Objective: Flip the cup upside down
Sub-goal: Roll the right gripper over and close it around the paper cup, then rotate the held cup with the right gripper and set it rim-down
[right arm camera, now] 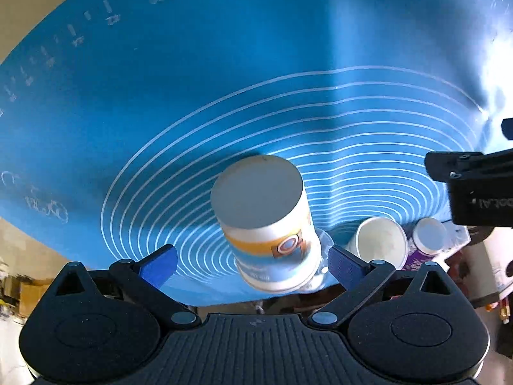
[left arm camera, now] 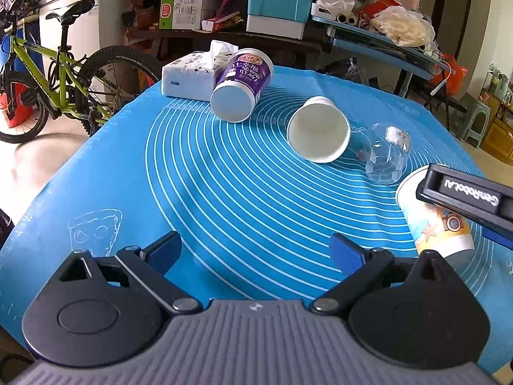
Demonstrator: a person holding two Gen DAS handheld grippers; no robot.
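Note:
A printed paper cup (left arm camera: pixel 439 224) with a star and camera picture stands upside down on the blue mat (left arm camera: pixel 224 192) at the right. In the right wrist view the cup (right arm camera: pixel 269 218) shows its flat base up, between my fingers and apart from both. My right gripper (right arm camera: pixel 253 264) is open around it; in the left wrist view only its black body shows, over the cup. My left gripper (left arm camera: pixel 256 252) is open and empty above the mat's near side.
A white paper cup (left arm camera: pixel 317 130), a purple cup (left arm camera: pixel 240 85) and a clear plastic cup (left arm camera: pixel 386 155) lie on the mat. A tissue pack (left arm camera: pixel 192 73) sits at the back left. A bicycle (left arm camera: pixel 61 80) and cluttered tables stand beyond.

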